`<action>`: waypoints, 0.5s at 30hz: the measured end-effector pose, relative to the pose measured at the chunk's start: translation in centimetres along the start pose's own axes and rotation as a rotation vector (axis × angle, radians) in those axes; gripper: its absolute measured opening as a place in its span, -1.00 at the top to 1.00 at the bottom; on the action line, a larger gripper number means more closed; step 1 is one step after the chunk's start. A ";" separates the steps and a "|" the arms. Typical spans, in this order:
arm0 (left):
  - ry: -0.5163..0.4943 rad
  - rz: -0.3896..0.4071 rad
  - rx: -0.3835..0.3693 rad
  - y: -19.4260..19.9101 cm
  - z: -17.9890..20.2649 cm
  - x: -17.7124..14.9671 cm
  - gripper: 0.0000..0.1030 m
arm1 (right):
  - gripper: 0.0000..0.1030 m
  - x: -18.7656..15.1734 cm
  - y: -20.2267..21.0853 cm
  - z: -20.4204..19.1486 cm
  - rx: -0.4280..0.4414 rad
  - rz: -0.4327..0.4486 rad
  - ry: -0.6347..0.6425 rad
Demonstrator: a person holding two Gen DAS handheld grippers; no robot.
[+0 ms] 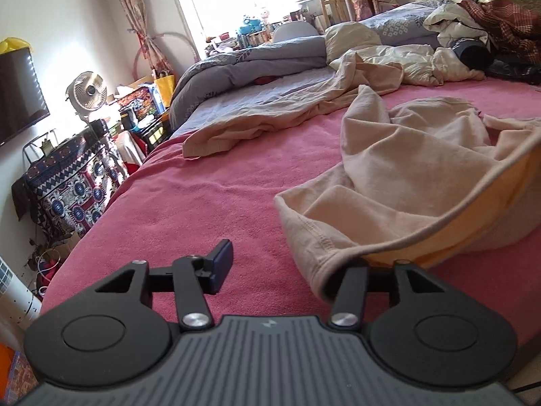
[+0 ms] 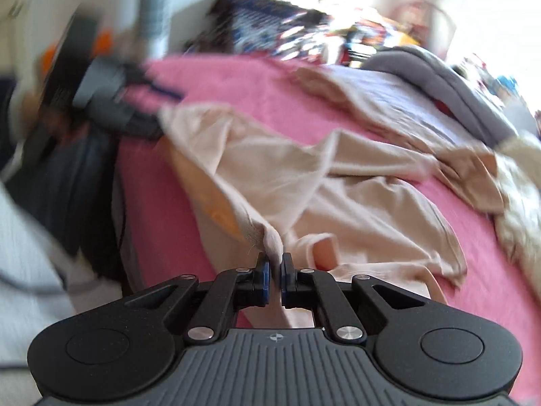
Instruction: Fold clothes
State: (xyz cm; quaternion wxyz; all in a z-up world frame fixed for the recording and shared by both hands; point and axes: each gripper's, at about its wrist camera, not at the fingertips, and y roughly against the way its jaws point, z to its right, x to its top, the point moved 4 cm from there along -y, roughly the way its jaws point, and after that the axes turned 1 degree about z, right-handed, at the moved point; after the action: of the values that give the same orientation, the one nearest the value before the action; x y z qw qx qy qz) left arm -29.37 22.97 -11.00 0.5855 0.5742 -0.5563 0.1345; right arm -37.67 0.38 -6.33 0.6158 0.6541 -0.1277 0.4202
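The beige garment (image 2: 355,186) lies crumpled on the pink bedspread (image 1: 203,209). The right gripper (image 2: 275,279) is pressed together, pinching a garment edge. The left gripper (image 1: 287,270) is spread, with the garment's hem draped over its right finger (image 1: 351,280).

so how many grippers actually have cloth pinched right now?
1. The right gripper is shut on the beige garment edge. The left gripper is open; cloth drapes over one finger, and that pad is hidden.
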 end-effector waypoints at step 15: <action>-0.766 0.215 -0.138 1.5 4.7 1.7 -0.62 | 0.90 0.2 5.0 3.2 -0.052 0.112 -0.157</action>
State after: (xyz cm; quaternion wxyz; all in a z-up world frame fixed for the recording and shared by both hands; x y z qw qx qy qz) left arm -32.33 18.76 -10.19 0.3556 0.4808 -0.7987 -0.0663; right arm -39.72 -3.51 -2.30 0.5961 0.6608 -0.2227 0.3981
